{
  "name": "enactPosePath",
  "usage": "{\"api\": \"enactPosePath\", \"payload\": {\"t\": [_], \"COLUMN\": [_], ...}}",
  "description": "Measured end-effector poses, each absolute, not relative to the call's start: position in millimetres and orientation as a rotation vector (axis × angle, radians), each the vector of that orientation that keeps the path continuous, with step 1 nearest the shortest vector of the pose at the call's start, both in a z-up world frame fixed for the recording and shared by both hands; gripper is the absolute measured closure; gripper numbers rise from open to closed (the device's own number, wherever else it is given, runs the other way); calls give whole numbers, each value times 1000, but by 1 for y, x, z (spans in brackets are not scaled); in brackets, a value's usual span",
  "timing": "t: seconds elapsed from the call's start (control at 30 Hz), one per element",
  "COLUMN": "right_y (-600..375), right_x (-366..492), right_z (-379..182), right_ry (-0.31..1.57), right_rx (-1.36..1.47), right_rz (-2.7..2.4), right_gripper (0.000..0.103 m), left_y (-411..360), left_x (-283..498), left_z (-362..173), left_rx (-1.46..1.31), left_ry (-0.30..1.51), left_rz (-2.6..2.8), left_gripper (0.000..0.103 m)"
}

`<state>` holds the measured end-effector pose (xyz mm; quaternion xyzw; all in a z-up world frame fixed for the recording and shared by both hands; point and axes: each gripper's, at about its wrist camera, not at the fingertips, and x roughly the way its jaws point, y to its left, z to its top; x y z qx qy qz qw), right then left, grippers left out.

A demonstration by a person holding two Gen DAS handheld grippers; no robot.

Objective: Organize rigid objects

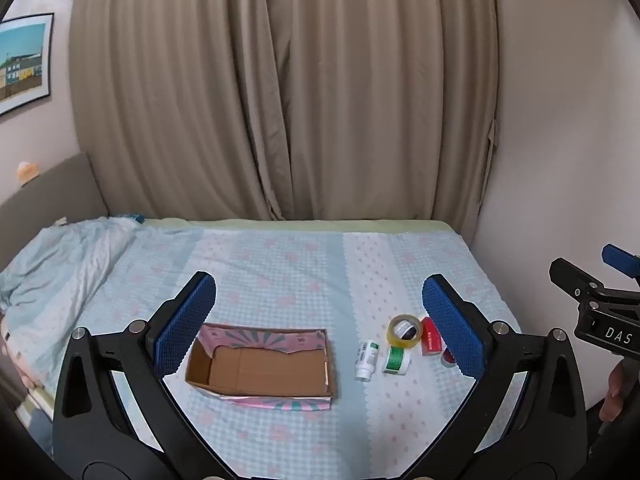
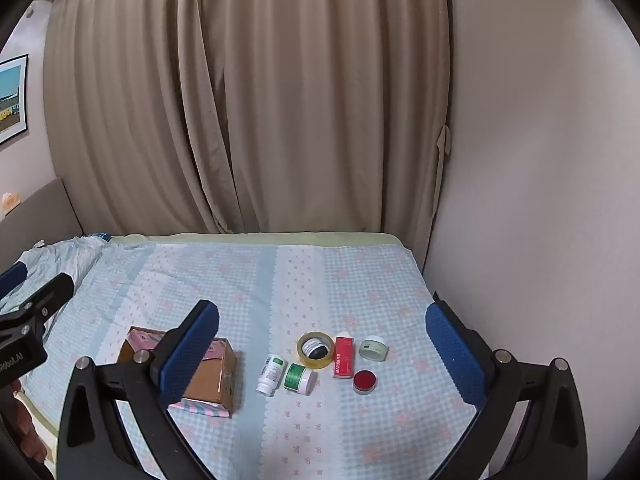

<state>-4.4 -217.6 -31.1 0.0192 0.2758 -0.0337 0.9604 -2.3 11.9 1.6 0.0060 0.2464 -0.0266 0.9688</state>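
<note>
I hold both grippers above the bed (image 2: pixel 248 280), left gripper (image 1: pixel 320 320) and right gripper (image 2: pixel 322 344) with jaws spread wide and empty; the open cardboard box (image 1: pixel 260 368) sits lower centre, with the tape roll (image 2: pixel 316 350), bottles and jars clustered to its right.

In the left wrist view, the left tool's right finger (image 1: pixel 454 324) covers most of the red-lidded jar (image 1: pixel 447 358) and one end of the red box (image 1: pixel 431 338). In the right wrist view, the right tool's left finger (image 2: pixel 188 350) hides the middle of the cardboard box (image 2: pixel 212 376). Label text on the white bottle (image 2: pixel 271 374) is too small to read. The framed picture (image 1: pixel 22 62) is cut off by the frame edge in both views.
</note>
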Motion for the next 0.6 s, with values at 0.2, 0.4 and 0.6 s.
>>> {"api": "enactPosePath", "payload": {"t": [0.2,0.4,0.6], "right_y": [-216,-215,-215], "right_x": [3,5,6], "right_z": [-28,-30,-31], "right_ry": [570,573,574], "right_rx": [35,34,34], "right_rz": [-70,-70,-68], "right_gripper": [0,0,0], "left_y": [11,8,8], "left_x": [1,3,3], "left_z": [-2,-5,-4], "left_rx": [17,20,18], "left_ry": [493,496,494], "left_rz": [-53,-50,-51], "left_gripper": [1,1,1]}}
